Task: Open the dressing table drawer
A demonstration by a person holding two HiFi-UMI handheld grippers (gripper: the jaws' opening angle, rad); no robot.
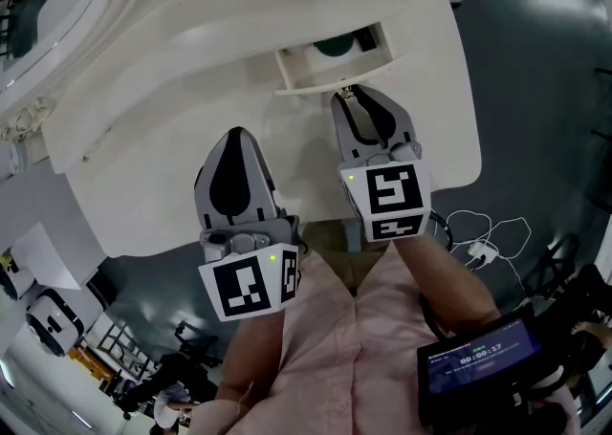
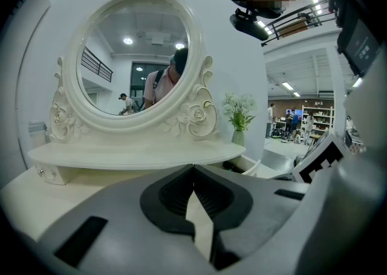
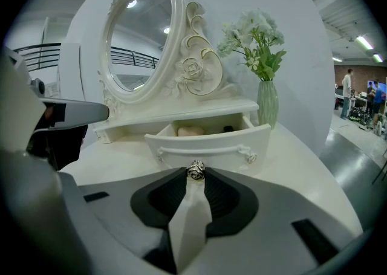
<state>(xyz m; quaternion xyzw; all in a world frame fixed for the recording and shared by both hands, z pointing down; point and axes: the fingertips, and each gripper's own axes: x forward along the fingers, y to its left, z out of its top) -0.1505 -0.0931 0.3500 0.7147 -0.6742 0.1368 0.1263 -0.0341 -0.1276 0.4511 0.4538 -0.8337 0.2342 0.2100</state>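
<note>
Two grippers hang over the white, curved-top dressing table [image 1: 143, 156], and the job looks mostly done. At the left, the left gripper [image 2: 193, 168] has its fingers pressed tip to tip with nothing between them, idle above the bare tabletop in front of the oval, scroll-framed mirror [image 2: 136, 62]. Further right, the right gripper [image 3: 196, 176] has its fingers closed onto the small silver rose-shaped knob [image 3: 196, 170] of the white curved-front drawer [image 3: 208, 144]. That drawer sits under the raised shelf at the table's right side, already pulled partway out (enough to see inside). In it lie a pale rounded object [image 3: 190, 130] and, to its right, something dark [image 3: 228, 128] that I cannot identify. I judge that only a little more pull, or the release, remains. A pale green glass vase of white flowers [image 3: 266, 103] stands just beyond the drawer's right end.
</note>
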